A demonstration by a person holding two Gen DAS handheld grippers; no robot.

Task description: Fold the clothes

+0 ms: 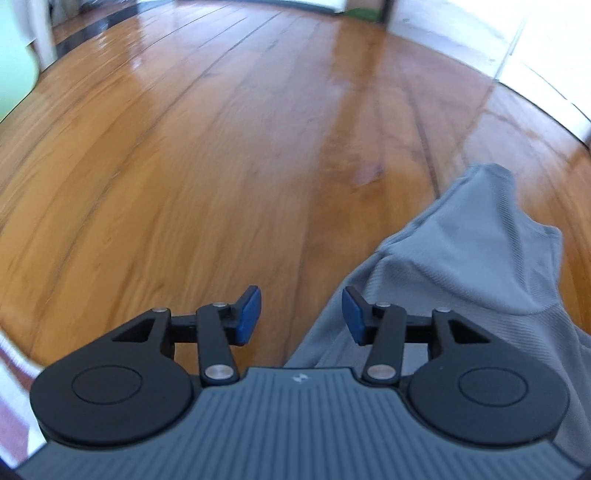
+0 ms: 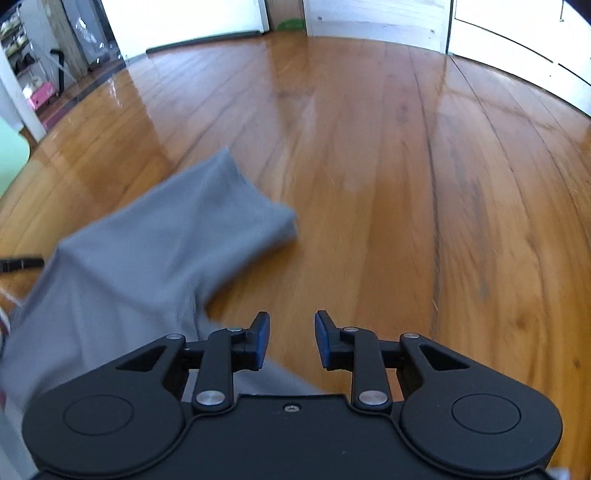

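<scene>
Left gripper (image 1: 301, 315): fingers apart, holding nothing. Right gripper (image 2: 291, 339): fingers narrowly apart, holding nothing. Grey garment (image 1: 476, 258) lies on the wooden floor (image 1: 221, 166) between both grippers.

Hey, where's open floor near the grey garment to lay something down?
Bare wooden floor lies left of the grey garment in the left wrist view, reaching the far wall. In the right wrist view, floor is free right of the garment's sleeve, toward the white doors. It is crowded only by the shelves, far left.
</scene>
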